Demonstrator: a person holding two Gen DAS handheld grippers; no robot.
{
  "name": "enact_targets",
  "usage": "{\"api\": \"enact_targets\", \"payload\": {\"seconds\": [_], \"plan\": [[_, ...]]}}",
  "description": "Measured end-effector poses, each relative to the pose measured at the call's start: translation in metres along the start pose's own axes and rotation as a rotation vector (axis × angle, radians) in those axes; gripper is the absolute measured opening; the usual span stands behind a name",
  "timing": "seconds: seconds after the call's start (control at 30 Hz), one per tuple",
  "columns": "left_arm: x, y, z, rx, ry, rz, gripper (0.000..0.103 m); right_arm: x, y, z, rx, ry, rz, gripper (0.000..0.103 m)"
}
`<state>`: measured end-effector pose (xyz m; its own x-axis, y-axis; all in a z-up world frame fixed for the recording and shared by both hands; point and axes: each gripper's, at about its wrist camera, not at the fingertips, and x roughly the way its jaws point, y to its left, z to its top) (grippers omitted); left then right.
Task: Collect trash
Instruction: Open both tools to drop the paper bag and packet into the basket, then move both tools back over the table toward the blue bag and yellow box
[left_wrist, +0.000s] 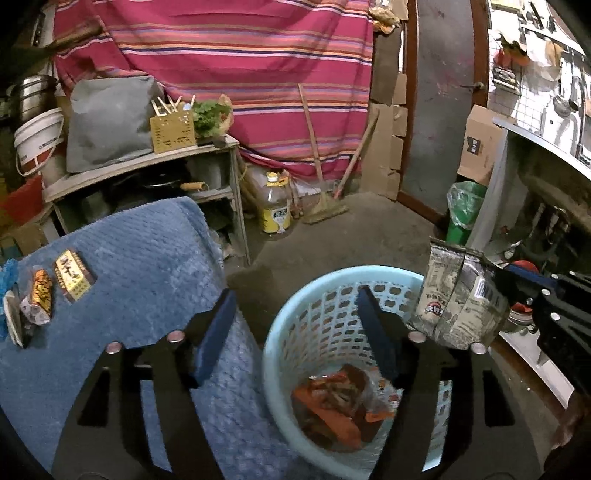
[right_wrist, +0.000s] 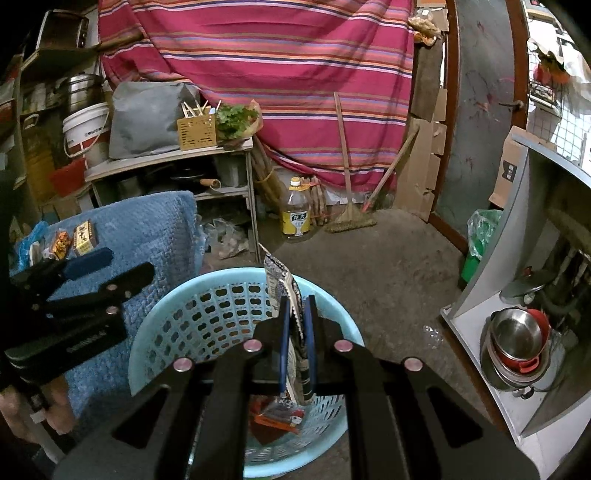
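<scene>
A light blue plastic basket (left_wrist: 280, 332) (right_wrist: 159, 317) stands on the floor beside a table draped with a blue towel (left_wrist: 147, 258). An orange wrapper (left_wrist: 332, 402) lies in the bottom of the basket. My left gripper (left_wrist: 295, 317) is open above the basket's left rim, with nothing between its fingers. My right gripper (right_wrist: 297, 306) is shut on a silver snack wrapper (right_wrist: 279, 280) (left_wrist: 458, 295), held upright over the basket. Two small packets (left_wrist: 74, 280) (left_wrist: 38, 295) lie on the towel at the left.
A green bin with a bag (left_wrist: 463, 210) stands by a steel counter (left_wrist: 535, 155). An oil bottle (left_wrist: 274, 208) and a broom (left_wrist: 325, 210) sit against the striped curtain. A cluttered shelf (left_wrist: 147, 162) is behind the table. Pots (right_wrist: 517, 343) sit low on the right.
</scene>
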<state>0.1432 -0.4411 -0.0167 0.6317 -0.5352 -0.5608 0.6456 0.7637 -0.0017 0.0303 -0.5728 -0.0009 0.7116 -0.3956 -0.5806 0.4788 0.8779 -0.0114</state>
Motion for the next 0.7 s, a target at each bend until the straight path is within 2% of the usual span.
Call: {"api": "enact_targets", "payload": {"seconds": [0.13,0.3,0.47,0.53,0.6,0.7], "plan": [[-0.01,0.018,-0.001,-0.005,-0.021,0.061,0.088,0.004,0.006,-0.001,-0.002,0.005,0.002,0.009],[-0.02,0.051,-0.005,-0.024,-0.004,0.106,0.089,0.012,0.018,-0.001,-0.007,0.01,-0.011,0.009],[-0.036,0.094,-0.011,-0.053,-0.018,0.198,0.097,0.026,0.027,-0.003,-0.011,0.035,-0.026,0.01],[-0.041,0.112,-0.013,-0.073,-0.012,0.216,0.097,0.031,0.03,-0.005,-0.014,0.048,-0.043,0.018],[-0.048,0.133,-0.017,-0.104,-0.008,0.236,0.097,0.034,0.034,-0.007,-0.01,0.051,-0.056,0.055],[-0.059,0.16,-0.022,-0.137,-0.008,0.266,0.097,0.033,0.042,-0.01,-0.015,0.054,-0.068,0.056]]}}
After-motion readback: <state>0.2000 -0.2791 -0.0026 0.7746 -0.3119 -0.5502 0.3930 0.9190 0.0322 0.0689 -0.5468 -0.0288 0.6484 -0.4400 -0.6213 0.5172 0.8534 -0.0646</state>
